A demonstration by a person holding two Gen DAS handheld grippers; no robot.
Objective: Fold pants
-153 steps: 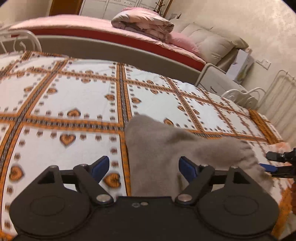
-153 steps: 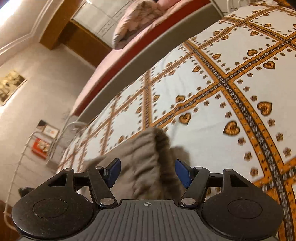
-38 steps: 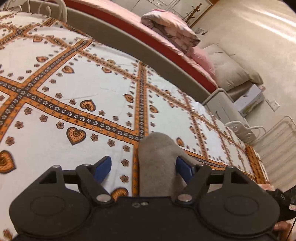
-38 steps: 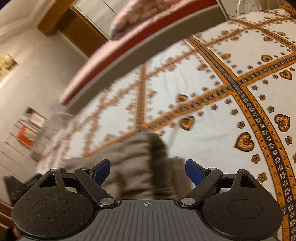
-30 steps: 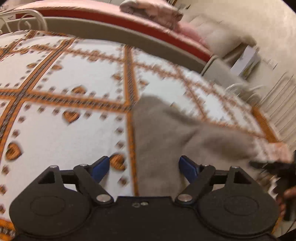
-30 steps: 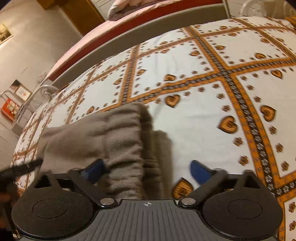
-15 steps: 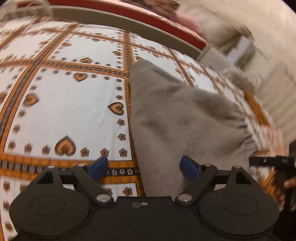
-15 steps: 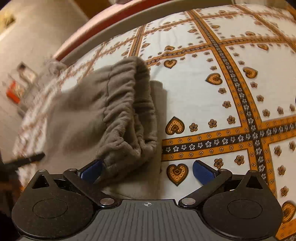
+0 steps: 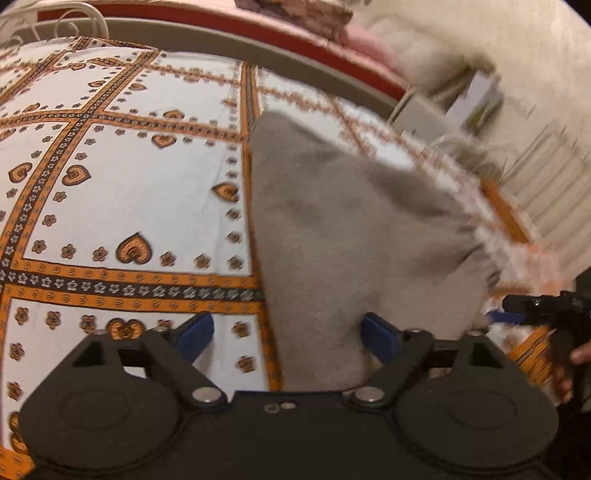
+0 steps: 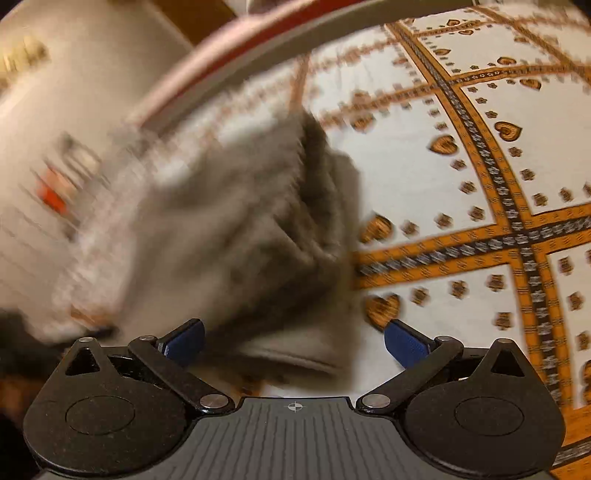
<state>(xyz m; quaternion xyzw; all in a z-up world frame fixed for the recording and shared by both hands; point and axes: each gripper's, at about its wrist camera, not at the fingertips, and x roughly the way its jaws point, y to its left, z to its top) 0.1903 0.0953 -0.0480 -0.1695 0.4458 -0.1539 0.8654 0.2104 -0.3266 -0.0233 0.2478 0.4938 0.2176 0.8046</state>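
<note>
Folded grey pants (image 9: 351, 229) lie on the white and orange heart-patterned bedsheet (image 9: 129, 184). My left gripper (image 9: 287, 332) is open; the near edge of the pants lies between its blue pads, close to the right-hand one, and is not pinched. At the right edge of the left wrist view, a hand holds my right gripper (image 9: 504, 315) beside the gathered waistband. The right wrist view is blurred. There the pants (image 10: 240, 221) fill the left half, and my right gripper (image 10: 295, 341) stands open with a folded hem between its fingers.
Behind the grey footboard (image 9: 258, 48) is a second bed with a red and pink cover (image 9: 295, 29). A white metal rail (image 9: 74, 9) stands at the far left. The bed's right edge (image 9: 509, 221) is close to the pants. Bare sheet (image 10: 480, 184) stretches to the right.
Both grippers have drawn back from the pants, so more of the folded cloth shows. The right gripper's jaws stand wider than five seconds ago, and its view has swung and blurred.
</note>
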